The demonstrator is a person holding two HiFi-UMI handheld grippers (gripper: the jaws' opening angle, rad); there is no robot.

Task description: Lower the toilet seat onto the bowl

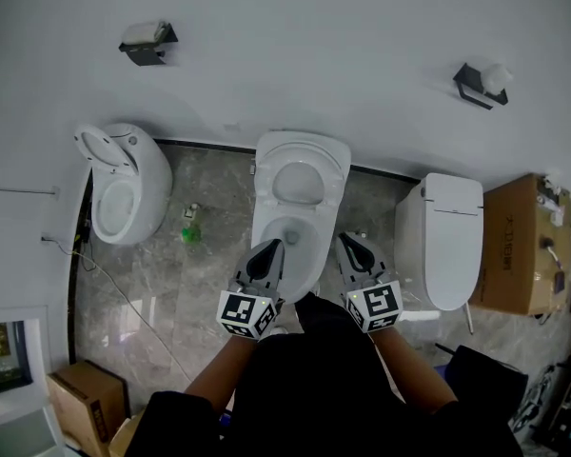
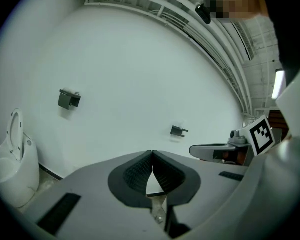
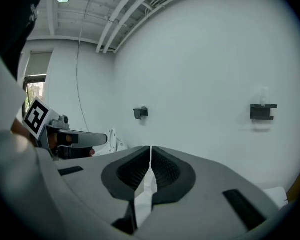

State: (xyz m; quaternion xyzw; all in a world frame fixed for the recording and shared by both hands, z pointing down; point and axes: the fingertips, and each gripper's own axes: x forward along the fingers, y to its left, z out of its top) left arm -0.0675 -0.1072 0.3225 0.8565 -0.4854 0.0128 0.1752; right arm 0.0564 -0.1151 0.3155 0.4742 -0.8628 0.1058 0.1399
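The middle white toilet stands against the wall, its seat ring raised against the lid above the open bowl. My left gripper hovers over the bowl's front left rim, jaws shut and empty. My right gripper hangs just off the bowl's right side, also shut with nothing in it. In the left gripper view the closed jaws point at the white wall, and the right gripper shows beside them. The right gripper view shows its closed jaws and the left gripper; the toilet is hidden in both.
A second toilet with its seat up stands at left, a closed one at right. A green bottle sits on the floor. Cardboard boxes stand at right and lower left. Black holders hang on the wall.
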